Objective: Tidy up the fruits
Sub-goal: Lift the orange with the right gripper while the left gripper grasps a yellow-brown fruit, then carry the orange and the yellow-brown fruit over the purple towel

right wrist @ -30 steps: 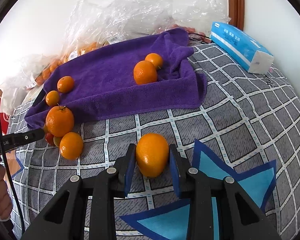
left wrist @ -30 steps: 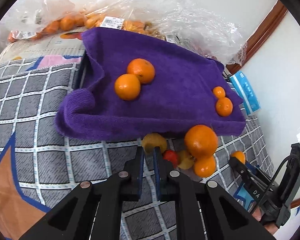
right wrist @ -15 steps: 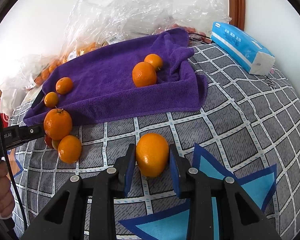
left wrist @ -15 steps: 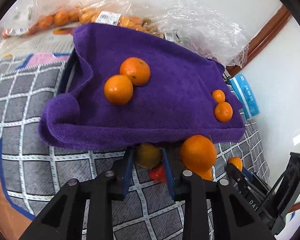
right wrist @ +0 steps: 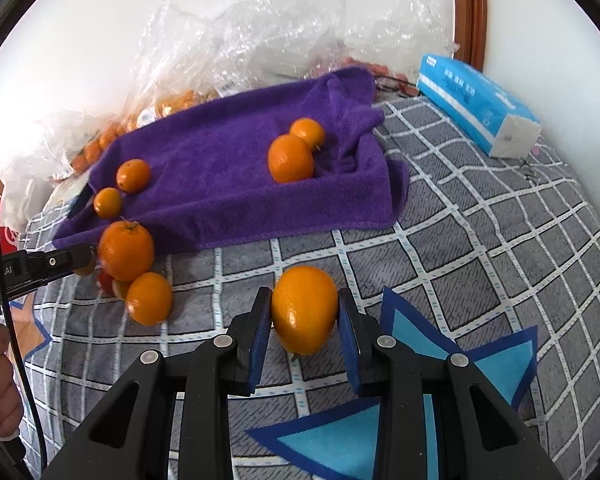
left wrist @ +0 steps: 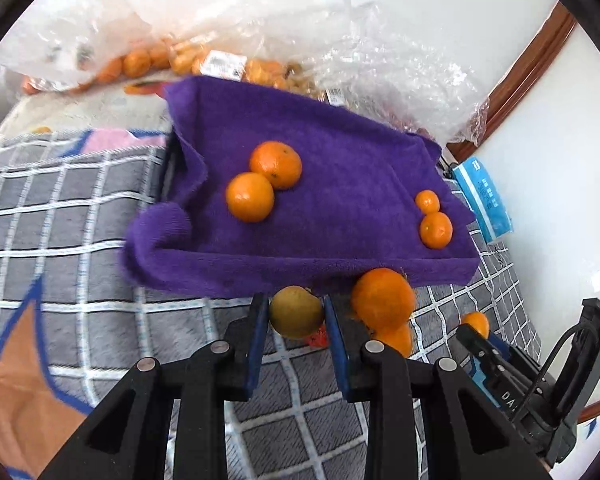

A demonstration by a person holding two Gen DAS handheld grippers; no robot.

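an orange (right wrist: 304, 309) is sitting between the fingers of the right hand-held gripper (right wrist: 305, 330), gripped above the checked blanket (right wrist: 480, 248). the left hand-held gripper (left wrist: 296, 338) is enclosing a yellowish fruit (left wrist: 296, 311) just beside the purple towel (left wrist: 340, 216).

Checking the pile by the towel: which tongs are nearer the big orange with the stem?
Left. The left tongs straddle a yellowish fruit right beside the big orange; the right tongs hold another orange farther off.
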